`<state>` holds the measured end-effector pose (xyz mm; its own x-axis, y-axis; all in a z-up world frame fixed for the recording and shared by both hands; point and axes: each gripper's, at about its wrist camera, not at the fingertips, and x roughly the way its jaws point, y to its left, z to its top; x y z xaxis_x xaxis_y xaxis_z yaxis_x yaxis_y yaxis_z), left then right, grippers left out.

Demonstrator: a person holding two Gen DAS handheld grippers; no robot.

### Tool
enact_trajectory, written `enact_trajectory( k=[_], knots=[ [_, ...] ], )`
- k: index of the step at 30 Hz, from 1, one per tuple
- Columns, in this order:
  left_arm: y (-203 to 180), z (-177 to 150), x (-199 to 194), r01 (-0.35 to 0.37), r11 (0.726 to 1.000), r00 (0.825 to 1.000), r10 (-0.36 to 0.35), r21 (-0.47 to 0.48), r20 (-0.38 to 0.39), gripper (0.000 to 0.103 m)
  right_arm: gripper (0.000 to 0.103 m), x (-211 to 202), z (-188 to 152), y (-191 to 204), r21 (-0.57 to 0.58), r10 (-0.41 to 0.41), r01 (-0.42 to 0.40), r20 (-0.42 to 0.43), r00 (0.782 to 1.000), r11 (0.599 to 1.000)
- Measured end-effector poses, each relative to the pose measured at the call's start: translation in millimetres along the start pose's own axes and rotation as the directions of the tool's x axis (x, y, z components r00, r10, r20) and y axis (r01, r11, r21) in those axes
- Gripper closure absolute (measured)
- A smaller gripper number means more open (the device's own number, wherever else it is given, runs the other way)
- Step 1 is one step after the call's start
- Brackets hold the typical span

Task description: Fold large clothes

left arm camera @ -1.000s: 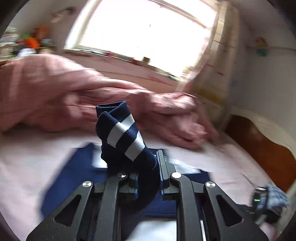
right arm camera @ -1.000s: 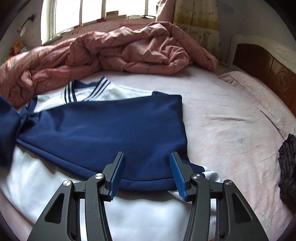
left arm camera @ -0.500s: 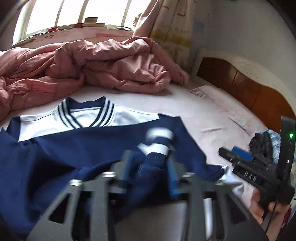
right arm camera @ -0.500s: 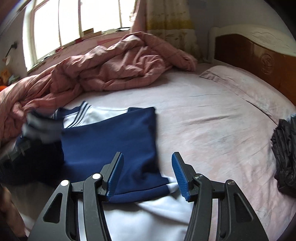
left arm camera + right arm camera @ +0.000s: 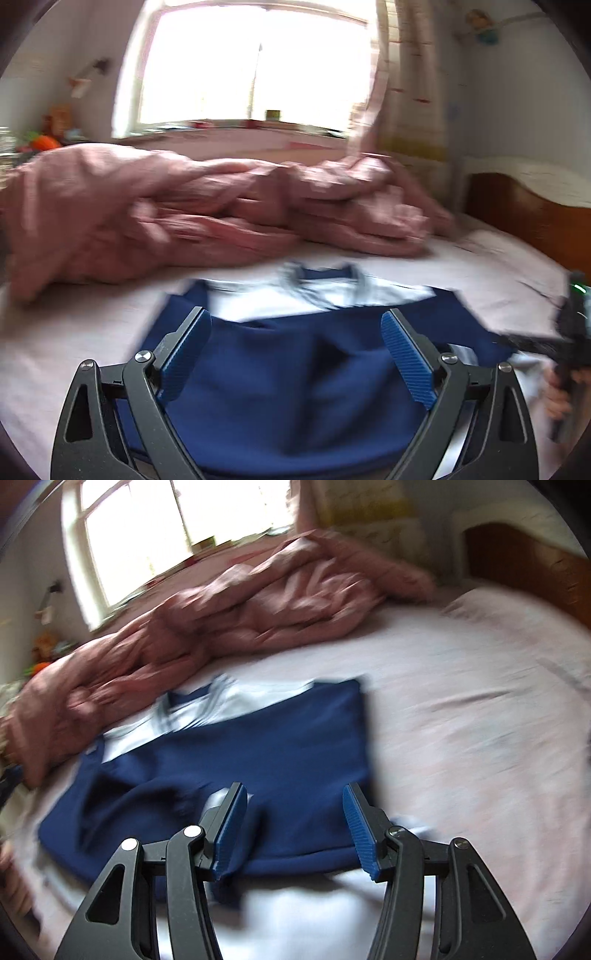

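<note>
A navy and white sweater (image 5: pixel 295 373) lies flat on the pink bed sheet (image 5: pixel 74 332), both sleeves folded across its body; it also shows in the right wrist view (image 5: pixel 280 753). Its striped collar (image 5: pixel 317 280) points toward the quilt. My left gripper (image 5: pixel 295 354) is open and empty just above the navy fabric. My right gripper (image 5: pixel 295 827) is open and empty over the sweater's lower right part. Both views are motion-blurred.
A rumpled pink quilt (image 5: pixel 207 206) is heaped along the far side of the bed under the window (image 5: pixel 258 66). A wooden headboard (image 5: pixel 528 218) stands at the right. The sheet (image 5: pixel 480 720) right of the sweater is bare.
My left gripper carried the striped sleeve across the sweater, let it go and opened. The sleeve now lies folded over the body. My right gripper stayed open and shifted slightly.
</note>
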<state>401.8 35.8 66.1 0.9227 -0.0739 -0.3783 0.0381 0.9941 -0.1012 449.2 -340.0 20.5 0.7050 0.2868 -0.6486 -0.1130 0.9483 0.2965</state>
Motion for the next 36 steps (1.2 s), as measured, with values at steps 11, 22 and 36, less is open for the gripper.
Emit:
enact_trajectory(
  k=[11,22,36],
  knots=[
    [71,3,14,-0.118,0.982,0.993,0.118,-0.145,-0.007,0.011,0.061,64,-19,45,-0.108,0.003,-0.021,-0.165,0.986,0.994],
    [96,-21,53,-0.238,0.958,0.967,0.218,-0.161,-0.134,0.011,0.091,-30,134,118,-0.19,-0.216,0.278,0.29,0.932,0.942],
    [100,-32,66,-0.223,0.961,0.964,0.192,-0.165,-0.181,0.011,0.068,61,78,-4,0.009,-0.388,0.388,0.04,0.921,0.922]
  ],
)
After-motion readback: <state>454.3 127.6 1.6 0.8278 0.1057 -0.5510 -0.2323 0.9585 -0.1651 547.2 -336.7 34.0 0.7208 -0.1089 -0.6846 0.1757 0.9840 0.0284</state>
